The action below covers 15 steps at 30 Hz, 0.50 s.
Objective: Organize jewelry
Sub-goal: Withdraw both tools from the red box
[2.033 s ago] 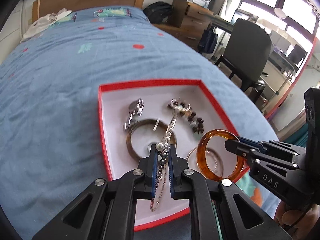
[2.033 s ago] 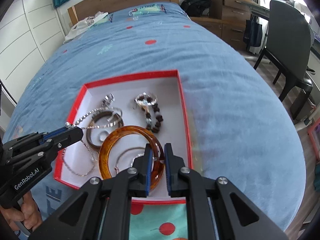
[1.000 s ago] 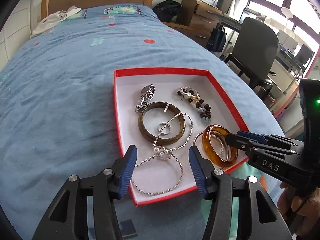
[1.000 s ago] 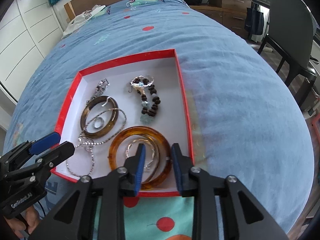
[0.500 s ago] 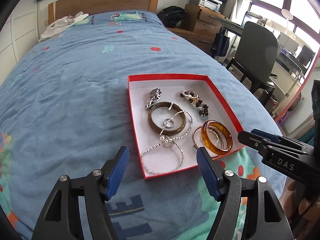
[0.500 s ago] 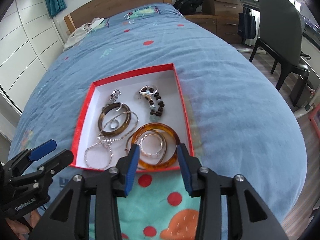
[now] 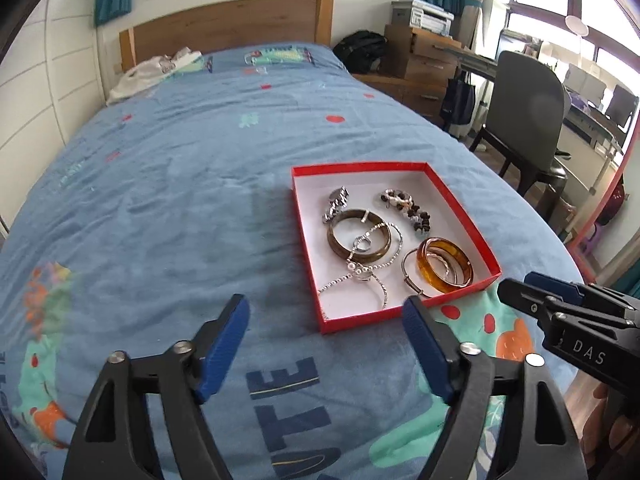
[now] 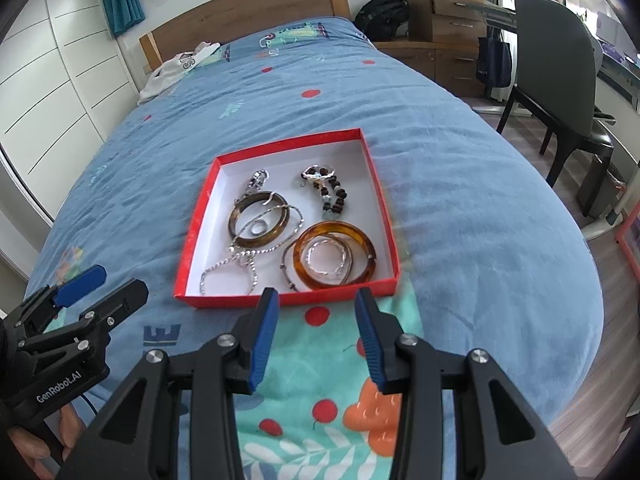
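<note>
A shallow red cardboard box with a white inside (image 8: 387,240) sits on a blue patterned bedspread (image 8: 460,208). Every piece of jewelry in view lies inside it: a translucent amber bangle (image 8: 335,255) ringing thin silver bangles, a dark olive bangle (image 8: 259,219) around a small silver ring, a loose silver chain necklace (image 8: 236,261), a brown bead bracelet (image 8: 329,192) and a silver watch (image 8: 256,181). Both tools hover over the bedspread just short of the box, holding nothing. The left gripper (image 7: 324,346) has its blue fingers wide and opening further; the right gripper (image 8: 316,338) stands moderately spread. No jewelry shows outside the box, so the sorting looks finished or nearly so.
</note>
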### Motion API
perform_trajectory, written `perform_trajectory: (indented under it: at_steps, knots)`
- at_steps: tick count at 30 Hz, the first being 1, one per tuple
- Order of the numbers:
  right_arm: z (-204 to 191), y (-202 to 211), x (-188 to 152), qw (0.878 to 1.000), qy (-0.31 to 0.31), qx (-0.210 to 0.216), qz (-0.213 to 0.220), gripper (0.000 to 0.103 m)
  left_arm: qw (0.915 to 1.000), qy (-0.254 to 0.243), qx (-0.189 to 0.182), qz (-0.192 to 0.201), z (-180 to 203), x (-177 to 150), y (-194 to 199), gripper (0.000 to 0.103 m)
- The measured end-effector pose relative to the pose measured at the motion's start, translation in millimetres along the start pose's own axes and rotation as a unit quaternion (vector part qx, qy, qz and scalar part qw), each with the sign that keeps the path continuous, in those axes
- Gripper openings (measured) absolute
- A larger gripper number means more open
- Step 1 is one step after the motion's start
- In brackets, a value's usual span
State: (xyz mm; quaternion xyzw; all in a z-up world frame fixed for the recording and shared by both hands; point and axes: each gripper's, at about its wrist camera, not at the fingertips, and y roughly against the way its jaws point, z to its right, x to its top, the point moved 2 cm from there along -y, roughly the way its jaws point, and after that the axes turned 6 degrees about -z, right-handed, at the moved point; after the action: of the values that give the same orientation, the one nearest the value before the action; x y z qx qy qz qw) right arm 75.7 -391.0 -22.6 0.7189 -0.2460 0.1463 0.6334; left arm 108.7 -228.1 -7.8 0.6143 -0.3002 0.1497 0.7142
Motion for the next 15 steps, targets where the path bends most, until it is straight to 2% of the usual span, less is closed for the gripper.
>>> perform_trajectory:
  at_steps: [4, 15]
  knots:
    - [-6, 8, -10, 1.0, 0.003, 0.002, 0.005, 0.038, 0.9999, 0.012, -0.007, 0.004, -4, -6, 10, 0.085]
    - [-17, 29, -31, 1.0, 0.007, 0.01, 0.015, 0.038, 0.9997, 0.018, 0.007, 0.012, -12, -26, 34, 0.09]
